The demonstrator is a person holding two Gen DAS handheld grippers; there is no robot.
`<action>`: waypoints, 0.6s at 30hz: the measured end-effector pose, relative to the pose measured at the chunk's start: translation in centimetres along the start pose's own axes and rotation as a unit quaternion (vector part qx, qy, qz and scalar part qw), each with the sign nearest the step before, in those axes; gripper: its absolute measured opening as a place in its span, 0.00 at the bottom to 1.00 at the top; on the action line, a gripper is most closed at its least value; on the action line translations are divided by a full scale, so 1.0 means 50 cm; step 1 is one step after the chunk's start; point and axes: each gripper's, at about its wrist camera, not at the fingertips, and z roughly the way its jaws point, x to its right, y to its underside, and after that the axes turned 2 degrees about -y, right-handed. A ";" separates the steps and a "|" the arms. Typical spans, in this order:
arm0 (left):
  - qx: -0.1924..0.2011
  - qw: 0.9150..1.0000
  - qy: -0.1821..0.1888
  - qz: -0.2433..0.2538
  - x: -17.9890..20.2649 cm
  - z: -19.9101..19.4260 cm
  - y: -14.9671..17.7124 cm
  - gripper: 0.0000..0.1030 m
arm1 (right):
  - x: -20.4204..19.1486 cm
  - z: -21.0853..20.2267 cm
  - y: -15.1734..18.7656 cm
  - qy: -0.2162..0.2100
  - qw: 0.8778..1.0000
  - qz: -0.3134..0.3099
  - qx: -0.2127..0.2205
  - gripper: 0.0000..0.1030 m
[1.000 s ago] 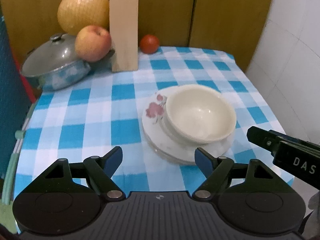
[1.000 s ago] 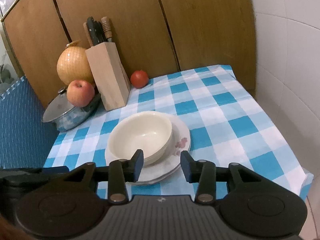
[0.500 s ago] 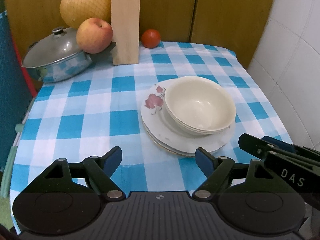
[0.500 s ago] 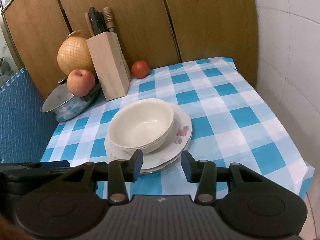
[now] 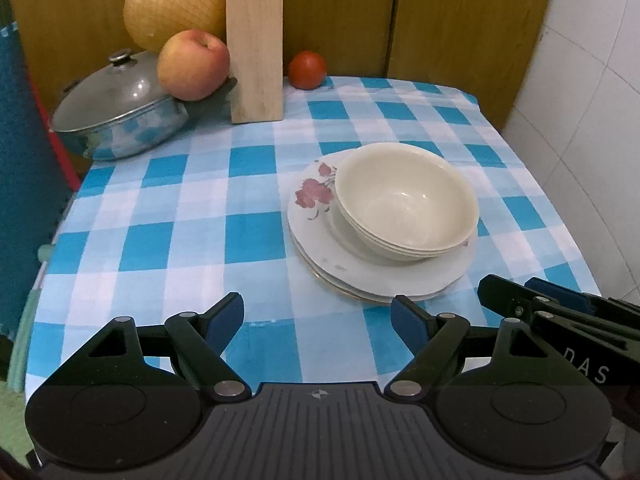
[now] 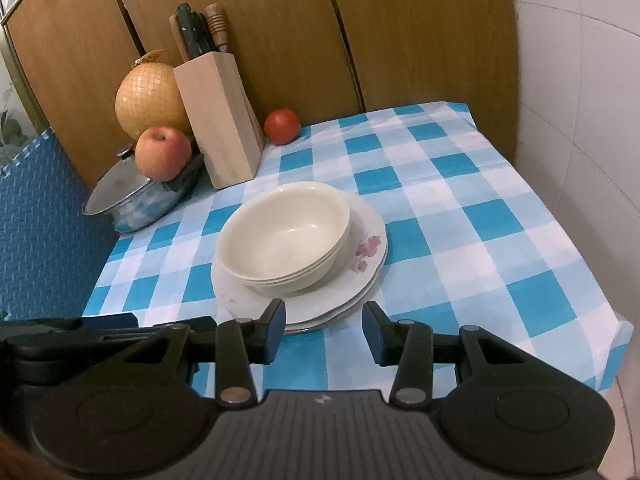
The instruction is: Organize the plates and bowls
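Left wrist view: nested bowls (image 5: 406, 208) atop stacked plates (image 5: 340, 256), mid tabletop (image 5: 160, 216). L gripper (image 5: 318, 314) jaws wide apart, empty; R gripper (image 6: 324, 326) jaws apart, empty, near plates.

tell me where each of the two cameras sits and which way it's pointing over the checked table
Left wrist: on the left gripper, angled down over the table's near edge at the stacked bowls on plates; its own open fingers show, with the right gripper poking in from the right.
Right wrist: on the right gripper, angled down from the right; its own fingers and the left gripper at far left.
Shared: bowls, plates, knife block, apple, pot, tomato.
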 end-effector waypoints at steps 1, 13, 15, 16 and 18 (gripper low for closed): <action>0.001 1.000 -0.001 0.001 0.000 0.000 0.000 0.83 | 0.000 0.000 0.000 -0.001 1.000 0.000 0.000 0.39; 0.001 1.000 -0.003 0.002 -0.001 -0.003 0.001 0.83 | 0.000 0.000 0.002 -0.002 1.000 0.001 0.000 0.39; 0.001 1.000 -0.005 0.003 -0.001 -0.003 0.002 0.83 | -0.001 0.000 0.002 -0.002 1.000 0.001 -0.001 0.39; 0.001 1.000 -0.005 0.003 -0.001 -0.003 0.002 0.83 | -0.001 0.001 0.002 -0.002 1.000 0.001 -0.001 0.39; 0.000 1.000 -0.005 0.002 -0.002 -0.003 0.003 0.83 | -0.001 0.001 0.002 -0.002 1.000 0.002 -0.001 0.39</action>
